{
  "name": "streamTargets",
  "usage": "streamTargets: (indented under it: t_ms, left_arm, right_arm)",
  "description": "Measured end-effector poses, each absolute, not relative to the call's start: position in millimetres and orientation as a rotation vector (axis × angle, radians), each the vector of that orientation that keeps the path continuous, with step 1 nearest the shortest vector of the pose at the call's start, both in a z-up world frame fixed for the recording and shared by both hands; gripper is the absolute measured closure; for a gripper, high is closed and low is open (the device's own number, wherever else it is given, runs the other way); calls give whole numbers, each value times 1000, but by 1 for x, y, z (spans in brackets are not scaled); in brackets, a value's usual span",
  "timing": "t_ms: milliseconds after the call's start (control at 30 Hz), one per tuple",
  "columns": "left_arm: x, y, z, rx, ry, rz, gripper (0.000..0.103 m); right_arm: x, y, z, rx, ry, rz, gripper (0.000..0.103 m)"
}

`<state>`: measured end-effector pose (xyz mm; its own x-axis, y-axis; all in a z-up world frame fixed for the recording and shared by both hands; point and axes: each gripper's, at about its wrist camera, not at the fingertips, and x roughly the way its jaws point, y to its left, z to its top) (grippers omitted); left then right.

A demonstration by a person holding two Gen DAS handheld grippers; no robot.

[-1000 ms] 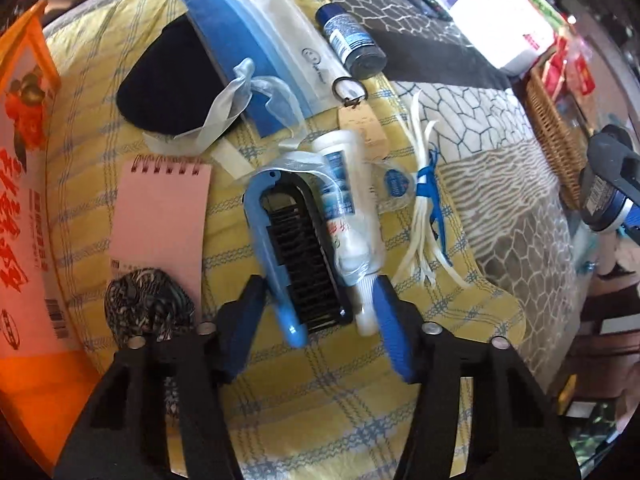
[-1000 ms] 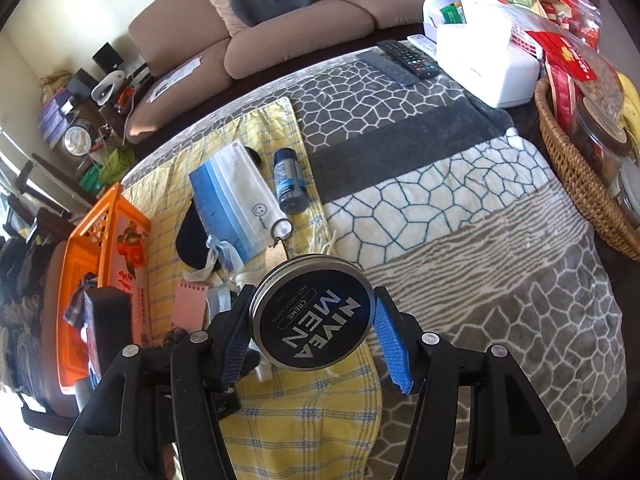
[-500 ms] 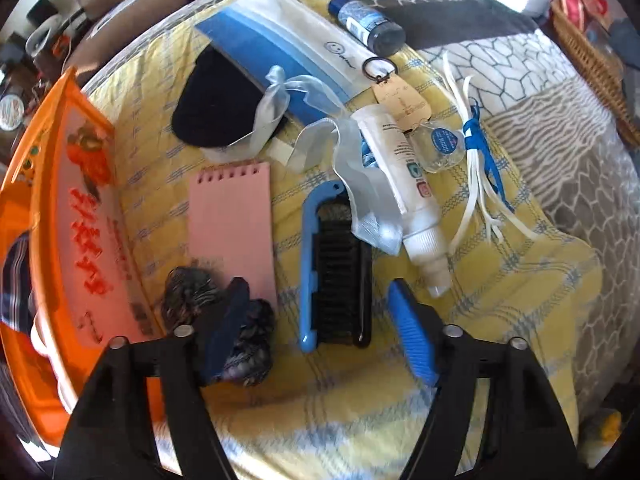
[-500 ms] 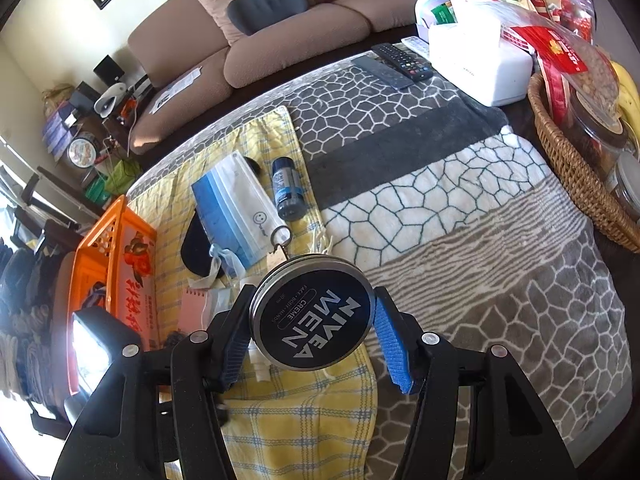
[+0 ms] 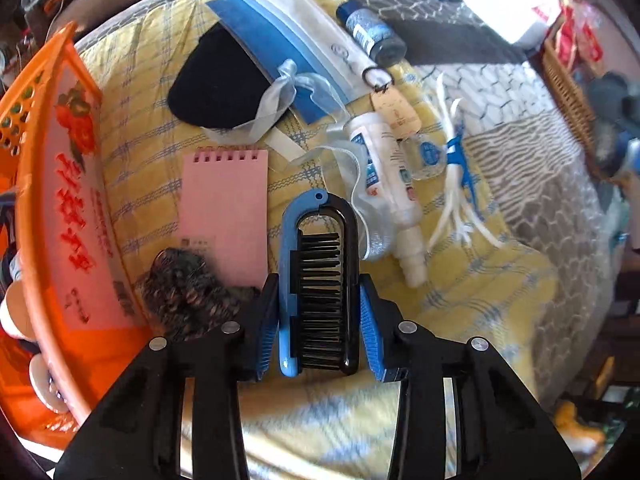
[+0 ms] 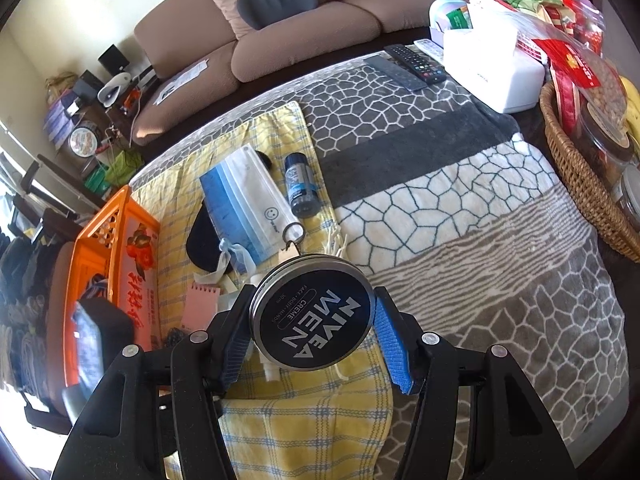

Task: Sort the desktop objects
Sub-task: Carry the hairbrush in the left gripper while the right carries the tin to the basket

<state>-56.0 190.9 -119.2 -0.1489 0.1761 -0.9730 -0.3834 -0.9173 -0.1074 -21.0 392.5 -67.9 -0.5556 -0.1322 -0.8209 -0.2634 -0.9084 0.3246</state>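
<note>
A blue-and-black folding hairbrush (image 5: 320, 264) lies lengthwise between my left gripper's (image 5: 320, 320) blue pads (image 5: 370, 332) over the yellow checked cloth (image 5: 480, 292). The jaws are closing and both pads touch the brush's sides. My right gripper (image 6: 312, 336) is shut on a round dark Nivea Men creme tin (image 6: 312, 316), held above the cloth. An orange basket (image 5: 48, 200) stands at the left edge. On the cloth lie a pink notepad (image 5: 224, 204), a dark scrunchie (image 5: 184, 288), a white tube (image 5: 388, 176), a blue bottle (image 5: 370, 36) and a mask pack (image 5: 292, 40).
A black pouch (image 5: 224, 80) with ribbon, a key tag (image 5: 394, 108) and white cords (image 5: 460, 168) with a blue tie also lie on the cloth. To the right are a wicker basket (image 6: 580, 184), a white tissue box (image 6: 492, 68) and remotes (image 6: 416, 62). A sofa stands behind.
My left gripper opened wide, slid left off the white tube, then closed around the hairbrush alone. The right gripper kept still with the tin.
</note>
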Motion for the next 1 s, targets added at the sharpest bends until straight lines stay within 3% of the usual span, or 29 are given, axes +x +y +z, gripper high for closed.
streamTargets:
  t_ms: [167, 400, 1000]
  left_arm:
    - [-49, 164, -75, -1637, 75, 2176, 68]
    - [-46, 137, -23, -1335, 32, 2445, 68]
    - [-21, 77, 25, -1052, 119, 2774, 68]
  right_arm:
    - [-19, 389, -59, -1388, 605, 2660, 44]
    - [-11, 373, -32, -1204, 513, 2797, 44]
    - [-9, 301, -1, -997, 328, 2957, 44]
